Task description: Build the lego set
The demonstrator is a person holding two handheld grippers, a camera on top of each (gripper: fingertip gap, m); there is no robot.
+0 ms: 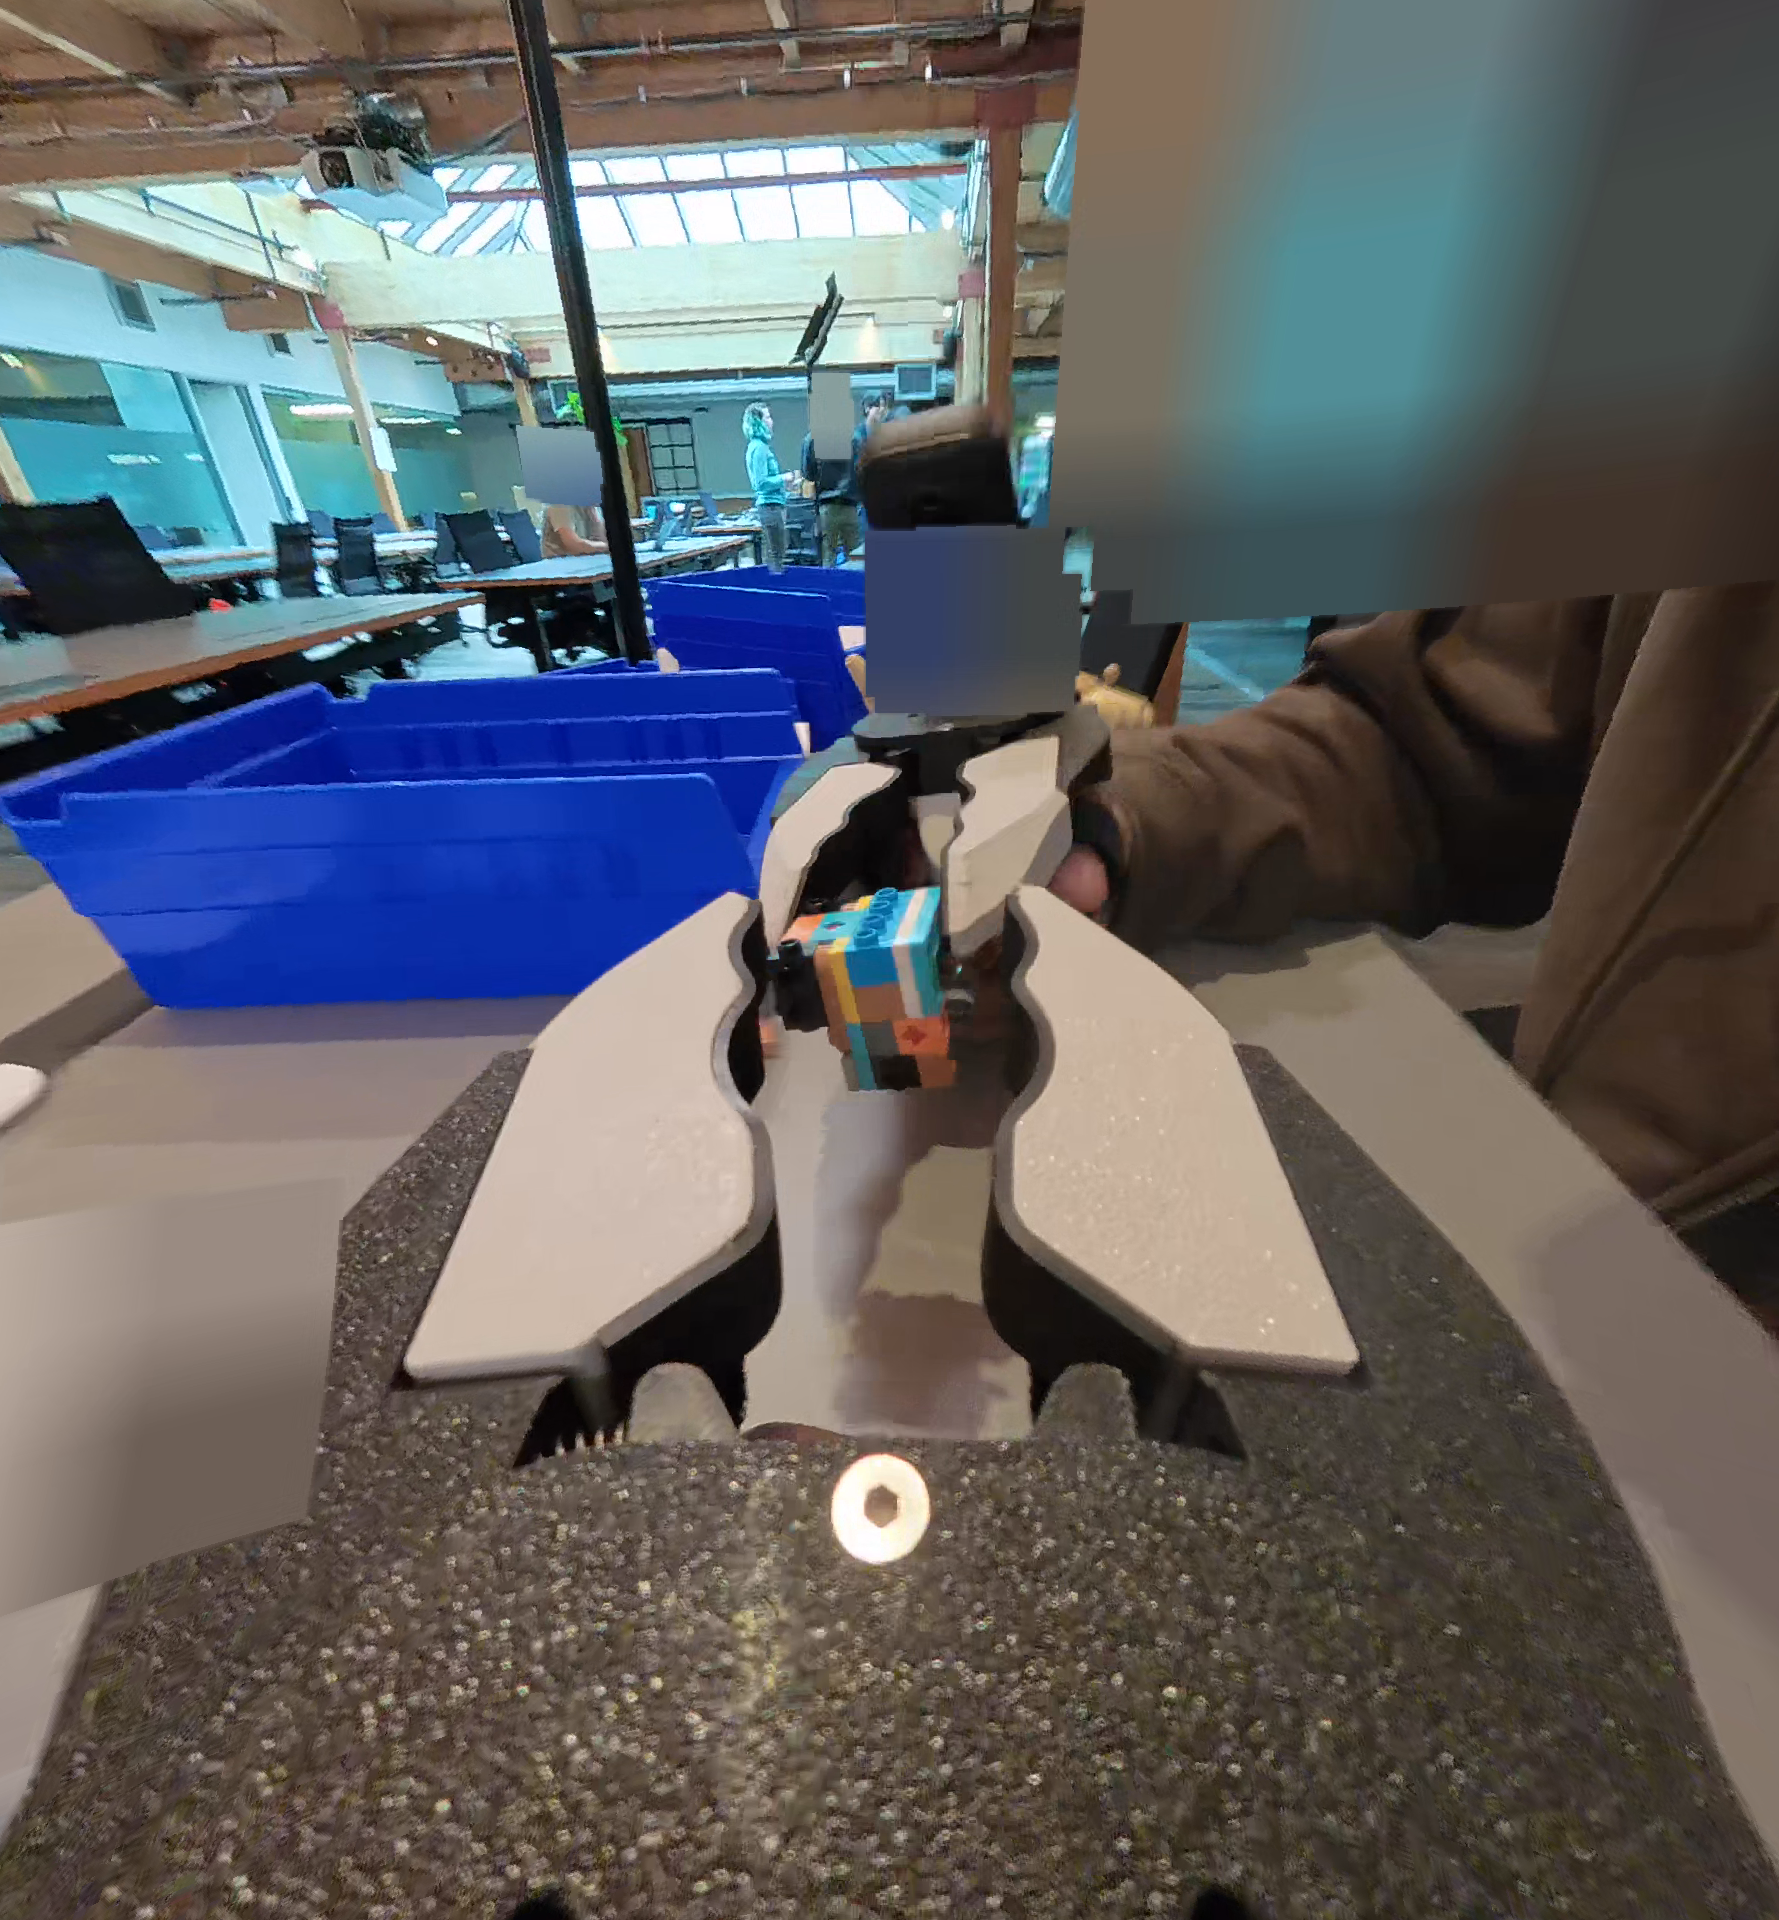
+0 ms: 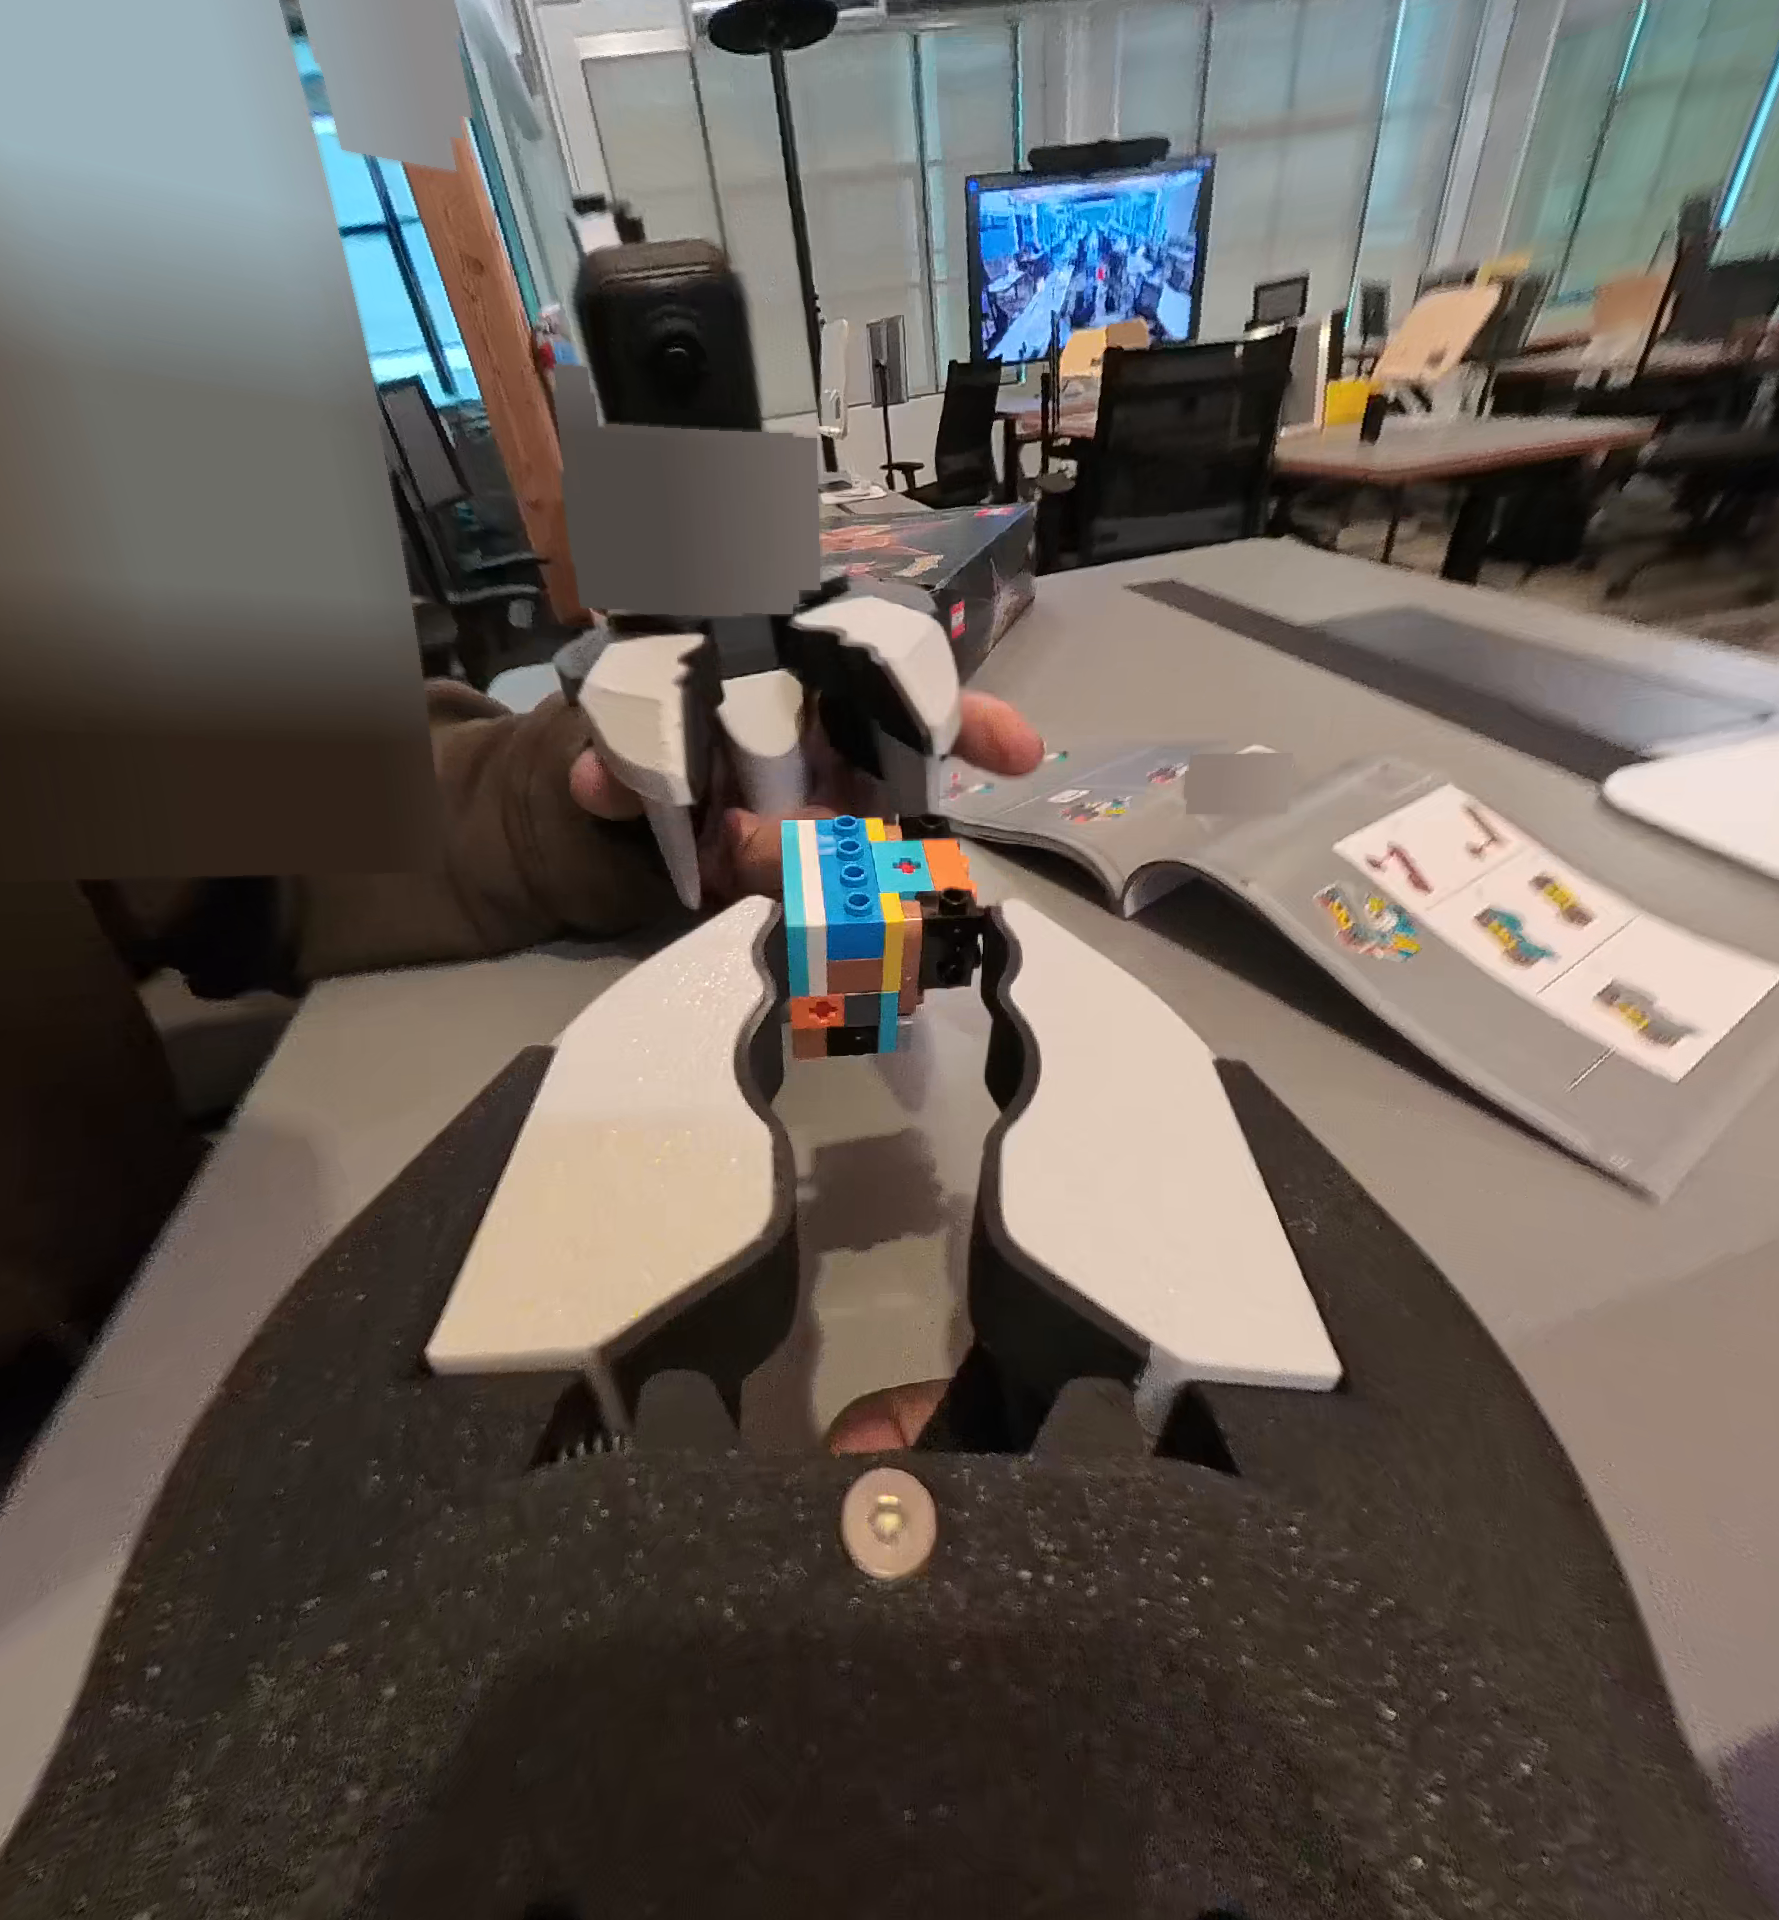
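Observation:
A small lego assembly [image 2: 854, 935] of blue, orange, brown, white and black bricks hangs above the grey table [image 2: 1280, 1299]. My right gripper [image 2: 885, 914] is shut on it, one fingertip on its white-blue side and the other on its black bricks. My left gripper [image 1: 885, 925] faces it from the opposite side with its jaws open. Its fingers [image 2: 636, 727] stand spread just behind the assembly. In the left wrist view the assembly [image 1: 880, 987] sits between the right gripper's fingers [image 1: 1004, 831], just beyond my own fingertips.
An open instruction booklet [image 2: 1384, 914] lies on the table right of the assembly, with a dark lego box [image 2: 968, 571] behind it. Blue bins [image 1: 397, 852] stand on the far left in the left wrist view. A person's brown sleeve [image 1: 1384, 779] lies along one table edge. The tips of both grippers are at nearly the same place.

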